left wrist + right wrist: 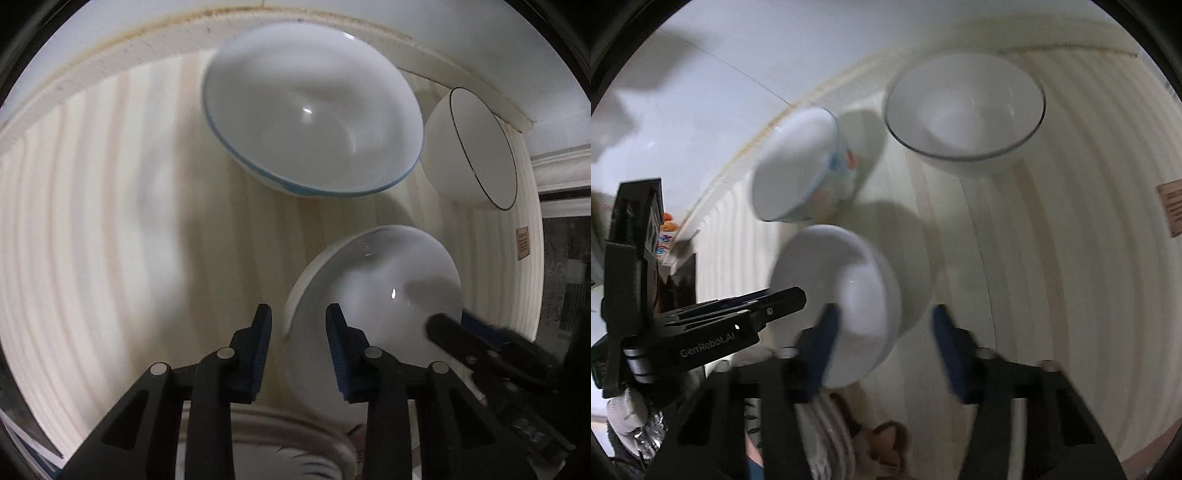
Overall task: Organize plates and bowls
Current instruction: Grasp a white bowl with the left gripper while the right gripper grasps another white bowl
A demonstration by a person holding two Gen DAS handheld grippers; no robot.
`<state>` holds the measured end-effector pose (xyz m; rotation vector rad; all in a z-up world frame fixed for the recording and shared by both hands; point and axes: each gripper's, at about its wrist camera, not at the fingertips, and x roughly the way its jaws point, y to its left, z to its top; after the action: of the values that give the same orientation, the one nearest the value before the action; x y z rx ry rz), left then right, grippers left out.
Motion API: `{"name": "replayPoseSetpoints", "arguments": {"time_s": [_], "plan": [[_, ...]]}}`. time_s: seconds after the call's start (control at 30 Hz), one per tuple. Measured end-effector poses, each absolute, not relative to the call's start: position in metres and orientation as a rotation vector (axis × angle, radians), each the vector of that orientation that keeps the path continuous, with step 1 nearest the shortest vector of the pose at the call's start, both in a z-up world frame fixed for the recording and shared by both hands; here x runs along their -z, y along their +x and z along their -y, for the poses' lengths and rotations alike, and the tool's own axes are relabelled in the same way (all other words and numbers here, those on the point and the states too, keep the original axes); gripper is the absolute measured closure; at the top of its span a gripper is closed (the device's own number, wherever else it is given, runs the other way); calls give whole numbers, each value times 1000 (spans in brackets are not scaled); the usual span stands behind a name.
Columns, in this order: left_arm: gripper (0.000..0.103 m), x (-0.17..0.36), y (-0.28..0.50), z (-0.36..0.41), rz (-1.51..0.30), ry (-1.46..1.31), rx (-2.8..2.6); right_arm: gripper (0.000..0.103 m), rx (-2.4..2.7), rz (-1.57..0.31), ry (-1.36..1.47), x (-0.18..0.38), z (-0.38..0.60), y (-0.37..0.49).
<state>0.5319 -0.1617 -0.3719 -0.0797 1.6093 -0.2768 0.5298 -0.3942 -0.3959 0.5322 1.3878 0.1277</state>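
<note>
Left gripper point(298, 325), jaws parted, straddles the near bowl's point(384, 280) rim unclamped; right gripper point(882, 325) open, empty; a shallow bite risks tipping the bowl.

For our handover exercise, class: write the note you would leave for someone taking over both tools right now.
Left tool: open, fingers either side of the plain white bowl's near rim, not closed on it.
Right tool: open, at the same bowl's other side.
Blue-rimmed bowl and black-rimmed bowl stand apart behind it on the striped surface; plates lie below the tools.
Done: no bowls nested.
Left: grip the plain bowl, group the bowls.
</note>
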Motion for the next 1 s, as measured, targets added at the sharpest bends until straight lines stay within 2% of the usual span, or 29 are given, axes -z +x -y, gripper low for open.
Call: {"name": "replayPoseSetpoints", "arguments": {"time_s": [0.03,0.1,0.27,0.57,0.73,1.0], "plan": [[77,372,531,164,-1608,-74,281,80,-134,-1400,546,402,394,531],[78,369,528,168,-1595,-55,276,88,-151,-1410,565,411,394,534],[78,349,516,179,-1562,-46,287,88,-141,-1400,555,408,399,529],[78,309,473,219,-1518,17,393,88,-123,-1363,551,366,420,481],[78,322,449,245,-1555,66,481,88,-57,-1374,550,360,435,438],[78,361,413,271,-1627,122,552,88,69,-1409,583,384,454,377]]}}
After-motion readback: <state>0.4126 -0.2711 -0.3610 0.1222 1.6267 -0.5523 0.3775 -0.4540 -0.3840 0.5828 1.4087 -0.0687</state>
